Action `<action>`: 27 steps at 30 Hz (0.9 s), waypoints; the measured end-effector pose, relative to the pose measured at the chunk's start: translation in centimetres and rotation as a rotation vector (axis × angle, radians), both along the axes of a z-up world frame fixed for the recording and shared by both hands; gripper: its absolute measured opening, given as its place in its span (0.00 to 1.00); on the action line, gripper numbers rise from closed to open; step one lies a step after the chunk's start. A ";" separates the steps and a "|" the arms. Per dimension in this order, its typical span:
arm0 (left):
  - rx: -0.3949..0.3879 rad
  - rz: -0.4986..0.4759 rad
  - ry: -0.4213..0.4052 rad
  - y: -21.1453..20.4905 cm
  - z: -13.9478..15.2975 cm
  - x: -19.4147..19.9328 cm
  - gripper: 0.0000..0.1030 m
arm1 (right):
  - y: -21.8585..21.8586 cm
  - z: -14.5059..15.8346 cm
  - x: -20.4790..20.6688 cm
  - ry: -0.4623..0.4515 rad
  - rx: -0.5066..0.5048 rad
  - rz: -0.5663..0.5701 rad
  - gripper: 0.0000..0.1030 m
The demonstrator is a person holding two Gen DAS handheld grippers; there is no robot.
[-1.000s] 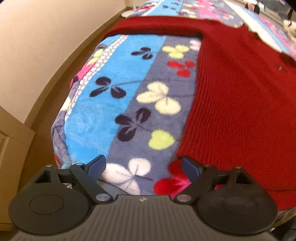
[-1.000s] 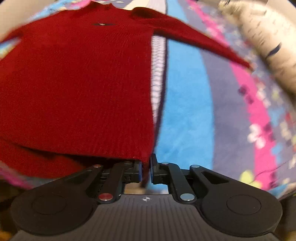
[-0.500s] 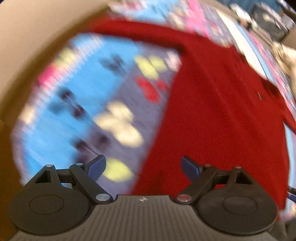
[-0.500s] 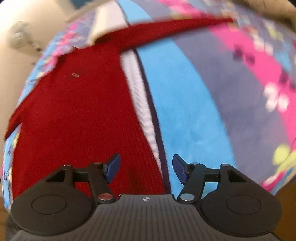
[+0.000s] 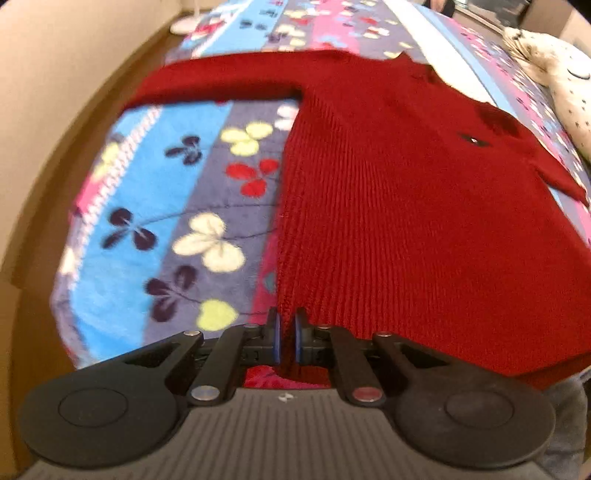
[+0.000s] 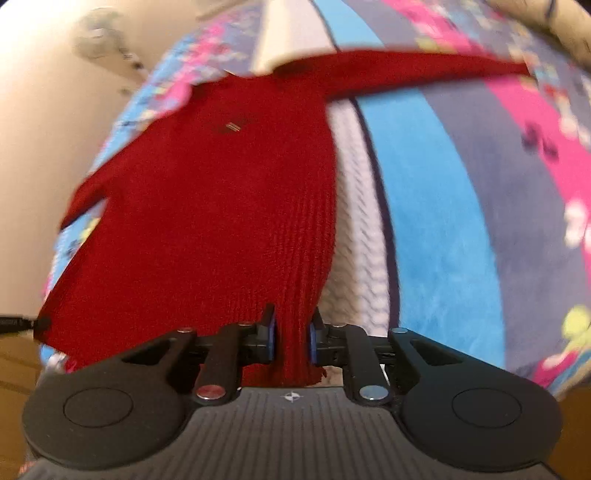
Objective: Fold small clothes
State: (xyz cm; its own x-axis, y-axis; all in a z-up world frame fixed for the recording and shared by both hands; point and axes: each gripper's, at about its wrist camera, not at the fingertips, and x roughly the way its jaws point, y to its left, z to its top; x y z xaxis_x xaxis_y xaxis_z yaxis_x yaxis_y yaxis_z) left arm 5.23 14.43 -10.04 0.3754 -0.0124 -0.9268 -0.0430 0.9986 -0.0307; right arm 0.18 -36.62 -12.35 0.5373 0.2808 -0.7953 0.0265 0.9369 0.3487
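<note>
A small red knitted sweater (image 5: 406,206) lies flat on a flowered blanket, sleeves spread out to both sides, a small logo on its chest. My left gripper (image 5: 286,332) is shut on the sweater's bottom left hem corner. In the right wrist view the sweater (image 6: 221,221) runs away from me, and my right gripper (image 6: 290,334) is shut on its bottom right hem corner, with bunched knit between the pads.
The striped flowered blanket (image 5: 177,206) covers the bed; its left edge drops off beside a beige wall (image 5: 55,74). A white spotted soft toy (image 5: 554,74) lies at the far right. A white fan base (image 5: 188,24) stands on the floor beyond.
Both grippers were open half a second ago and have closed on the sweater's hem corners. The right one had let go of the hem before that and gripped again.
</note>
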 end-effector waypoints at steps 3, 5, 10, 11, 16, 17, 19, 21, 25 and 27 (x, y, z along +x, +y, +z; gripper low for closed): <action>0.007 -0.001 0.002 0.4 0.6 -1.4 0.07 | -0.5 1.9 -1.5 -0.013 -0.022 0.009 0.16; 0.039 -0.012 0.006 0.6 -0.8 -1.8 0.09 | -0.9 1.3 -2.6 0.004 -0.015 0.011 0.16; 0.237 0.070 0.167 1.8 -6.9 -1.8 0.15 | -0.8 -6.2 -2.6 0.214 -0.270 -0.101 0.41; 0.199 0.078 0.157 2.3 -6.5 -2.2 0.22 | -1.2 -7.0 -3.0 0.261 -0.319 -0.128 0.41; 0.171 0.062 0.047 1.4 -4.2 -1.9 0.71 | -3.2 -4.6 -3.4 0.135 -0.191 -0.215 0.46; 0.165 0.049 0.026 0.6 -3.8 -1.5 0.78 | -2.9 -4.1 -2.9 0.113 -0.192 -0.207 0.47; 0.179 0.019 -0.005 -1.0 -3.8 -1.0 0.88 | -1.6 -3.6 -1.8 0.088 -0.199 -0.179 0.47; 0.195 -0.020 -0.002 -2.4 -4.8 -0.6 0.88 | -0.2 -3.8 -0.6 0.074 -0.214 -0.147 0.48; 0.140 -0.039 0.034 -3.9 -5.5 -1.4 0.88 | -0.1 -5.0 0.2 0.111 -0.238 -0.168 0.50; 0.138 -0.075 0.028 -4.8 -5.5 -2.2 0.88 | -0.2 -5.1 -0.8 0.115 -0.213 -0.153 0.53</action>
